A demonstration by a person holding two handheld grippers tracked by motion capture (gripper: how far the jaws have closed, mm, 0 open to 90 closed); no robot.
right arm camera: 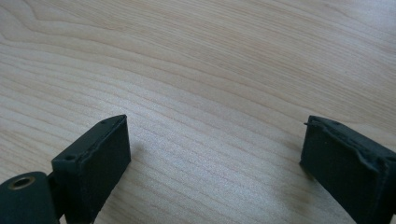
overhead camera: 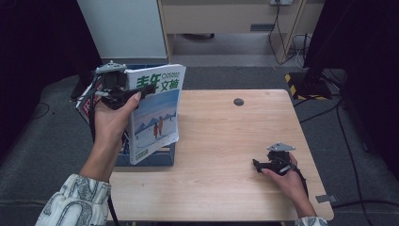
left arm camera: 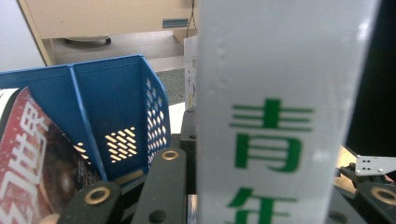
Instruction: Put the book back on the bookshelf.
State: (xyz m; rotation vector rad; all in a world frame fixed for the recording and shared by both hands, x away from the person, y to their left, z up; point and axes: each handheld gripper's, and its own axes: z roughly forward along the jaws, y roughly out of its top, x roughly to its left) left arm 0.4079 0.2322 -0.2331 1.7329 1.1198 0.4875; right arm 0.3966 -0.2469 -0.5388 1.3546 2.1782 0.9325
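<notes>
Left gripper [overhead camera: 141, 90] and right gripper [overhead camera: 256, 163]: black two-jaw tools, grey three-cornered top plates, brass-ringed pivot holes, trailing black cables. Sleeves [overhead camera: 70, 205]: pale with grey patterning.

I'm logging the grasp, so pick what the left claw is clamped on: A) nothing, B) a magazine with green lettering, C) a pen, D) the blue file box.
B: the left claw is shut on the upright magazine, held above the blue file box; its spine rises between the jaws in the left gripper view.

Two magazines [overhead camera: 157, 110] [overhead camera: 87, 106], one blue file rack [left arm camera: 116, 116], two hand-held grippers [overhead camera: 141, 90] [overhead camera: 256, 164], one wooden table [overhead camera: 221, 141].
</notes>
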